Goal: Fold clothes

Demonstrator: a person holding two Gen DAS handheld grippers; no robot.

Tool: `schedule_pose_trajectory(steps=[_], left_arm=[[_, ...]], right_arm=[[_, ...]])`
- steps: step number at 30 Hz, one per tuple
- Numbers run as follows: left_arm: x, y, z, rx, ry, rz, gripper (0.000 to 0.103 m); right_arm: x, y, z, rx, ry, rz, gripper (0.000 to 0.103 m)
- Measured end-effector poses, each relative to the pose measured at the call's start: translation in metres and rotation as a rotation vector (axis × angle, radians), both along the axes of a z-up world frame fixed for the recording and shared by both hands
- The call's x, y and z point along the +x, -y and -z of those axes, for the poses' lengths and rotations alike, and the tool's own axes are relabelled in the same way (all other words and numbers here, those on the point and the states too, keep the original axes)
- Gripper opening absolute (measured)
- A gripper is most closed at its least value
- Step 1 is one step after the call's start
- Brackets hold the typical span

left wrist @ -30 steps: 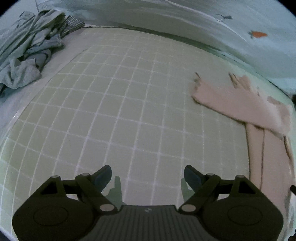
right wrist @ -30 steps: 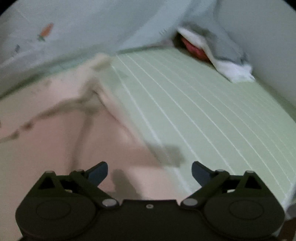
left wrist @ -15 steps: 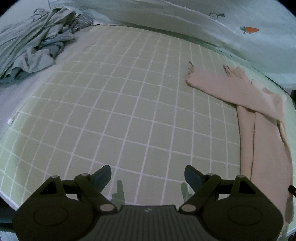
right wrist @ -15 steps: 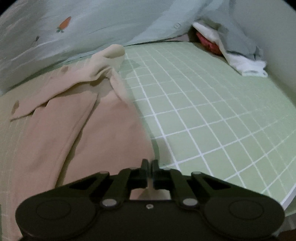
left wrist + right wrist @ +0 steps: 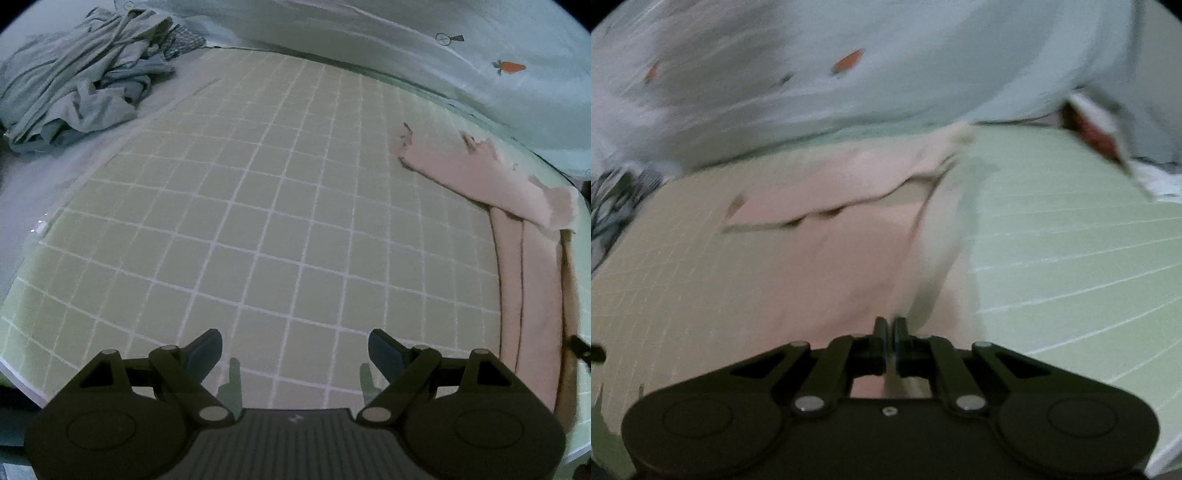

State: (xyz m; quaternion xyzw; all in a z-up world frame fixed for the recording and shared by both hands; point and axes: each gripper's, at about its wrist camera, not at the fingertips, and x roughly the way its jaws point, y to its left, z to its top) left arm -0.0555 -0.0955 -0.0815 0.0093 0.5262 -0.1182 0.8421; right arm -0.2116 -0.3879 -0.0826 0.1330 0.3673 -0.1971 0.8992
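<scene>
Folding is barely begun: my right gripper (image 5: 890,332) is pinched on the near edge of the pink garment (image 5: 820,258), sleeve crossed over, on the green grid mat (image 5: 258,221). Left gripper (image 5: 295,354) hangs spread over bare mat beside the garment.

Garment (image 5: 524,258) lay on checked mat (image 5: 258,221), at right edge of left wrist view, sleeve folded across its far end. Heap of clothes (image 5: 81,81) sat off mat's far left corner. Bedding (image 5: 443,44) ran behind mat. Second pile (image 5: 1108,140) at far right corner.
</scene>
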Motion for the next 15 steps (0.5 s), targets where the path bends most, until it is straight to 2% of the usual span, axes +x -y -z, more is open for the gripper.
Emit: schedule_pose_trajectory(steps=[2,5,9,11,15], left_arm=[[0.002,-0.008,0.001,-0.002,-0.002,-0.013,0.087],[0.004,-0.018,0.0,-0.008,-0.002,-0.036,0.087],[0.006,-0.024,0.002,-0.026,-0.011,-0.062,0.087],[0.008,-0.023,0.004,-0.033,-0.02,-0.061,0.087],[0.009,-0.017,0.005,-0.038,-0.021,-0.034,0.087]], right_arm=[[0.006,-0.008,0.01,0.027,-0.02,-0.014,0.005],[0.002,-0.004,0.01,0.071,-0.006,0.014,0.007],[-0.001,0.002,0.01,0.115,0.002,0.069,0.019],[0.0,0.003,0.016,0.136,-0.025,0.086,0.02],[0.004,-0.007,0.013,0.113,-0.041,0.057,0.022]])
